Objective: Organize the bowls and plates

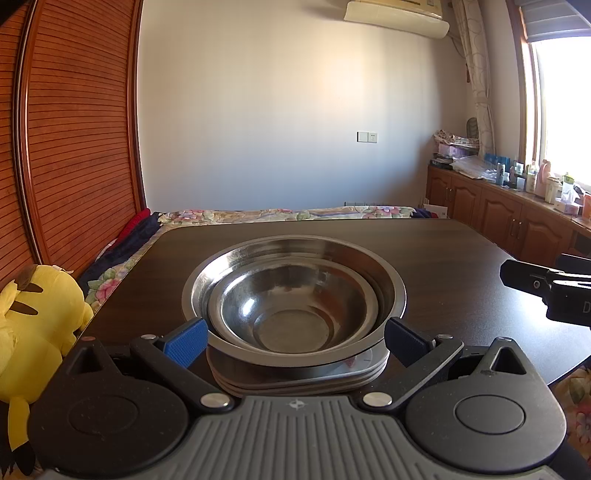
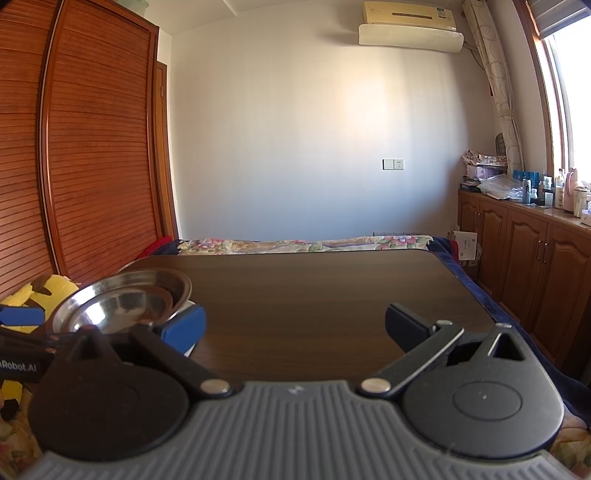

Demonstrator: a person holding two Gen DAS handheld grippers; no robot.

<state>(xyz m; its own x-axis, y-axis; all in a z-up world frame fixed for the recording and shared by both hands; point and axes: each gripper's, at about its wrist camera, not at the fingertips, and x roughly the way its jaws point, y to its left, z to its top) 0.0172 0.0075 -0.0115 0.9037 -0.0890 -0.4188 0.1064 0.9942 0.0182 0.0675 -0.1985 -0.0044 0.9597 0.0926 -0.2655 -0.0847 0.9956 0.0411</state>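
Your left gripper (image 1: pixel 295 338) sits low at the near edge of the dark wooden table (image 1: pixel 461 258), jaws spread wide, and right between those blue-padded fingers (image 1: pixel 184 341) is the stack. A small steel bowl (image 1: pixel 291 306) nests inside a larger steel bowl (image 1: pixel 295 258), and both rest on a pile of plates (image 1: pixel 295 380) whose rims show just beneath. The fingers flank the stack on either side; whether the pads touch the metal, you cannot tell from here. Nothing is clamped.

Over on the right side of that view, the black tip of your right gripper (image 1: pixel 546 288) pokes in above the tabletop, apart from the bowls.

Now the right wrist view: your right gripper (image 2: pixel 295 328) is also spread wide, with only bare table (image 2: pixel 314 295) between its fingers. The nested bowls (image 2: pixel 122 302) appear at the near left of the table, partly behind that gripper's left finger (image 2: pixel 184 328). A bit of the left gripper (image 2: pixel 22 347) shows at the far left edge.

A yellow plush toy (image 1: pixel 33 325) lies off the table's left side, against the slatted wooden wardrobe (image 1: pixel 74 129). Beyond the far edge of the table runs a floral bedspread (image 1: pixel 288 214), then a plain white wall with an air conditioner (image 2: pixel 410 29) high up. Wooden cabinets (image 2: pixel 524 247) line the right side under a bright window.
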